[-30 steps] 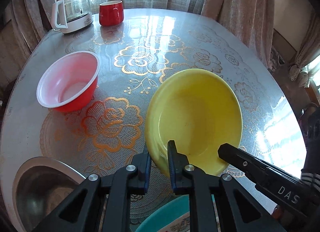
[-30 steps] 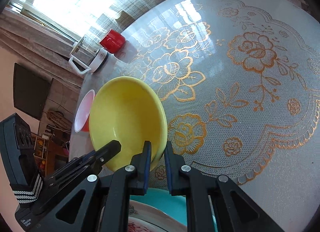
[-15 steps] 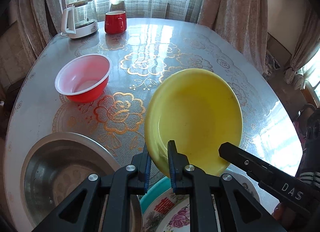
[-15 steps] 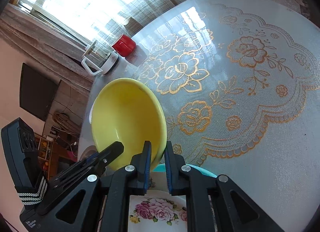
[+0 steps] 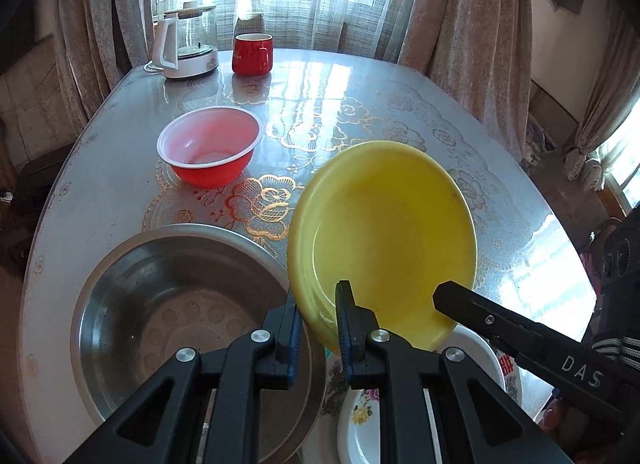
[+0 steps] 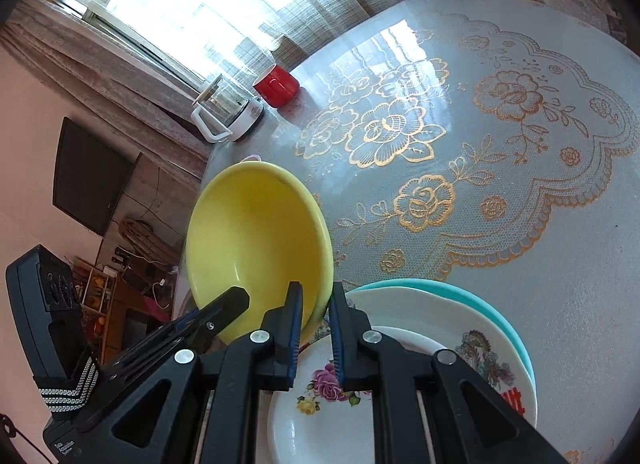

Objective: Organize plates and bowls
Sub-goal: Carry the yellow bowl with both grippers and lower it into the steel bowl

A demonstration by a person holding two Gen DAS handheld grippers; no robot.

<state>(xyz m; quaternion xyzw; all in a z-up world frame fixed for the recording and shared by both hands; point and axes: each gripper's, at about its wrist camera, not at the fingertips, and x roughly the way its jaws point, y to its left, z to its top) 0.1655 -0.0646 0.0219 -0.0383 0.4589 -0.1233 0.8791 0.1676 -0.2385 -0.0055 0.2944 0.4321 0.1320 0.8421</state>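
A yellow bowl (image 5: 388, 232) (image 6: 256, 236) hangs tilted in the air, held by its near rim from both sides. My left gripper (image 5: 318, 296) is shut on the rim's left part. My right gripper (image 6: 316, 292) is shut on the rim's right part. In each wrist view the other gripper shows beside the bowl. Under the bowl lies a stack of flowered white plates (image 6: 440, 328) (image 5: 480, 348) on a teal plate (image 6: 504, 316). A large steel bowl (image 5: 180, 304) sits left of the stack. A red bowl with a white rim (image 5: 208, 143) stands farther back on the table.
The oval table (image 5: 400, 103) (image 6: 540, 223) carries a glossy cloth with gold flowers. A glass kettle (image 5: 186, 47) (image 6: 228, 111) and a red mug (image 5: 252, 53) (image 6: 276, 85) stand at the far edge by the curtains. A gloved hand (image 5: 616, 256) holds the right gripper.
Both grippers carried the yellow bowl back toward the near edge and slightly up. The steel bowl and the plate stack have come into view below it.
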